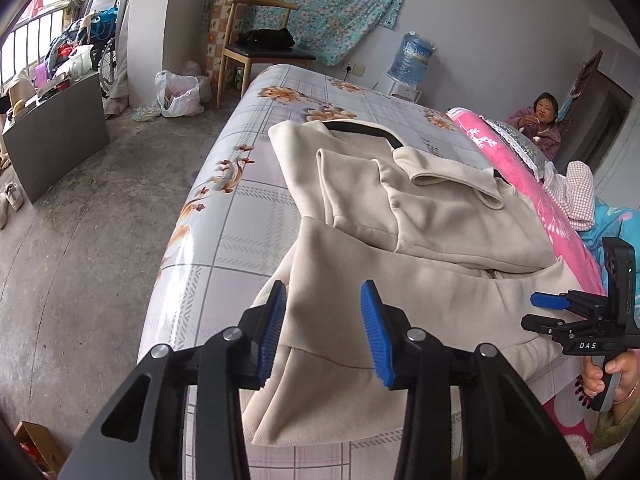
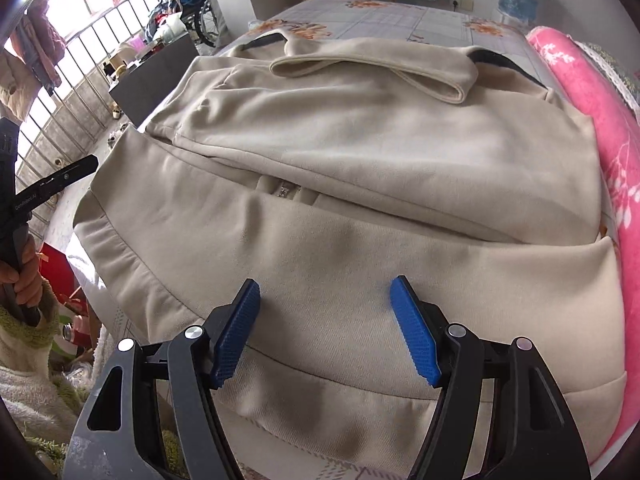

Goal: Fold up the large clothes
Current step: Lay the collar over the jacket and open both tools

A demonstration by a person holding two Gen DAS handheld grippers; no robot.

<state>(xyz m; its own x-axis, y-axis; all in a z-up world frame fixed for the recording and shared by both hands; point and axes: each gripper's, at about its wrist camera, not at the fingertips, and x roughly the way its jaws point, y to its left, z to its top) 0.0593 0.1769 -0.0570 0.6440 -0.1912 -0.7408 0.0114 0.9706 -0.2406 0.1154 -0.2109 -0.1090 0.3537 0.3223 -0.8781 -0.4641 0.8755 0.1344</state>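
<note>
Beige jacket (image 2: 360, 208) lies partly folded on bed (image 1: 240, 184), directly ahead of both claws. Concrete floor (image 1: 80, 240) left of left claw (image 1: 324, 332). Both released, nothing between pads. Right claw (image 2: 324, 328) body reads "DAS".

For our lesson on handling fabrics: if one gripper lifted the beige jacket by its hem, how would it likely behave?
The beige jacket would probably sag and drape, since its folded sleeves already lie limp. Its thick-looking fleece suggests some weight. The loosely laid sleeve might slide off.
</note>
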